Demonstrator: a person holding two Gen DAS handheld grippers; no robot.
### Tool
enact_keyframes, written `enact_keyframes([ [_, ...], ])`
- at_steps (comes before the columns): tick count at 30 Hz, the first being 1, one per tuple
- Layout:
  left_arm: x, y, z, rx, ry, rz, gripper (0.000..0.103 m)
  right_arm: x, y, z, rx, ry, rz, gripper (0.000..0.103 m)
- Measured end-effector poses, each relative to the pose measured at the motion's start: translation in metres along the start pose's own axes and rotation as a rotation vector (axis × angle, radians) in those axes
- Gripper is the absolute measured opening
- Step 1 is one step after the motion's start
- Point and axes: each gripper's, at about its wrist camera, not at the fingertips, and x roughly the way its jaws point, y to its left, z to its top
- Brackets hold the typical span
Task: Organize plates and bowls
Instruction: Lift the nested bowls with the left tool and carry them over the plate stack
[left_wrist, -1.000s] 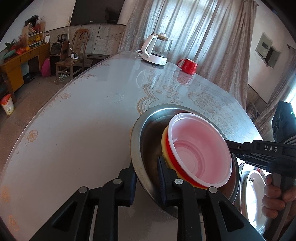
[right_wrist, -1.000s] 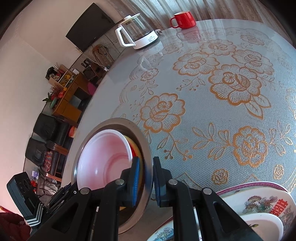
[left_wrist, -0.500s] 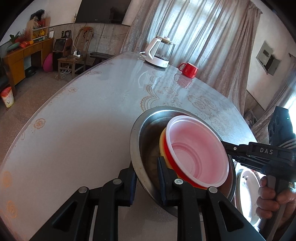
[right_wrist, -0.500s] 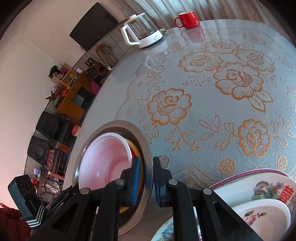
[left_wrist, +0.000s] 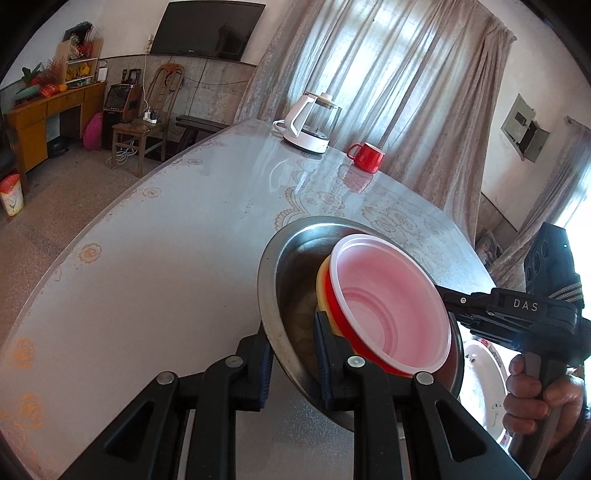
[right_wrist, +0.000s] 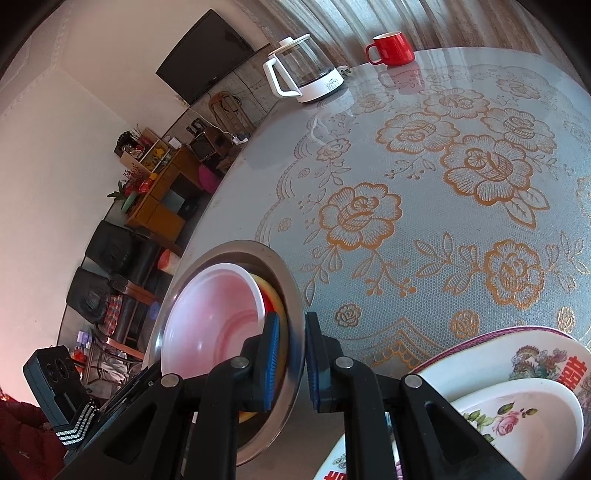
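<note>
Left gripper (left_wrist: 291, 360): my jaws are clamped on the near rim of the steel basin (left_wrist: 288, 295).
Right gripper (right_wrist: 290, 360): my jaws pinch the same basin's opposite rim.
Steel basin: held tilted between both grippers, above the desk (left_wrist: 166, 266).
Inside the basin: a white plastic bowl (left_wrist: 391, 306) nested on red and yellow bowls.
Floral plates (right_wrist: 517, 398): stacked on the desk, just beside my right gripper.
Far end: glass kettle (left_wrist: 310, 123) and red mug (left_wrist: 365, 157).

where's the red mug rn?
The red mug stands at the table's far edge, just right of the white kettle in both wrist views, in front of the curtains and well beyond the steel bowl.
</note>
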Motion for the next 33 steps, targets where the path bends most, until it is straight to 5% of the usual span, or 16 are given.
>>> enact_keyframes([
  [12, -0.028, -0.043, 0.004, 0.074, -0.044, -0.118, 0.019, -0.064, 0.002, -0.012, -0.03, -0.109, 0.006, 0.013],
  [22, -0.03, -0.099, -0.01, 0.172, 0.004, -0.243, 0.019, -0.142, -0.027, -0.041, -0.008, -0.209, -0.081, 0.012],
  [33, -0.013, -0.141, -0.035, 0.262, 0.092, -0.297, 0.019, -0.179, -0.06, -0.073, 0.061, -0.233, -0.176, 0.012],
])
